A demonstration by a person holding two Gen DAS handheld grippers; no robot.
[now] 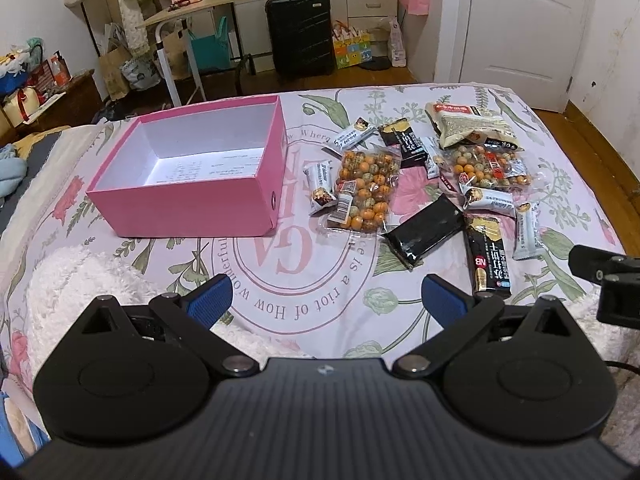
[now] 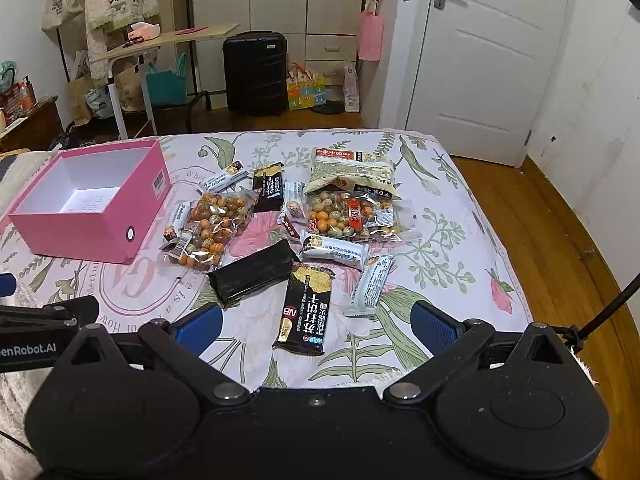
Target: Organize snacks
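Observation:
An empty pink box (image 1: pixel 188 204) (image 2: pixel 92 236) with a white inside sits on the floral bedsheet, left of a scatter of snacks. Among them are two clear bags of orange coated nuts (image 1: pixel 366 190) (image 2: pixel 212 228), a plain black packet (image 1: pixel 424 230) (image 2: pixel 252 270), a black cracker pack (image 1: pixel 488 256) (image 2: pixel 306 308), several small white bars (image 2: pixel 370 286) and a beige bag (image 2: pixel 350 174). My left gripper (image 1: pixel 326 302) hovers open over the sheet, short of the box and snacks. My right gripper (image 2: pixel 316 328) is open just above the near end of the black cracker pack.
A white fluffy blanket (image 1: pixel 80 280) lies at the bed's near left. The bed edge drops to a wooden floor (image 2: pixel 560 240) on the right. Beyond the bed stand a black suitcase (image 1: pixel 300 32), a folding table (image 1: pixel 208 4), bags and a white door (image 2: pixel 492 56).

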